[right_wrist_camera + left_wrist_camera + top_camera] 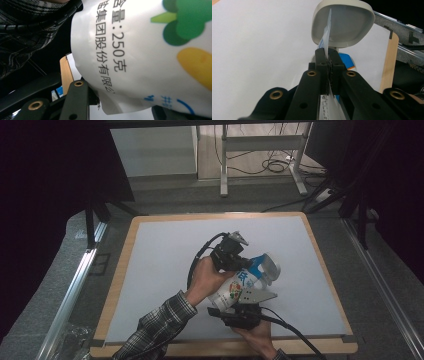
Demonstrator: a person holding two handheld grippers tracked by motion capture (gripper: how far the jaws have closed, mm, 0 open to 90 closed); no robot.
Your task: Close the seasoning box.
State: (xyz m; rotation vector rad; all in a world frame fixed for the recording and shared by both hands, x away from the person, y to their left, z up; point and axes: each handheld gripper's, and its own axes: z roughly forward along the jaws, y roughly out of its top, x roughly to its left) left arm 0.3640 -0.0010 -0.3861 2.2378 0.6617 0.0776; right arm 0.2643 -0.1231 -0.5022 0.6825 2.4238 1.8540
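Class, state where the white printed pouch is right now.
In the high view the white printed pouch is held above the near-centre of the table, pinched between the left gripper and the right gripper.

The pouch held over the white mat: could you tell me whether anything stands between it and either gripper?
Nothing visible does. The left gripper pinches the pouch's thin edge, and the right gripper grips its lower end.
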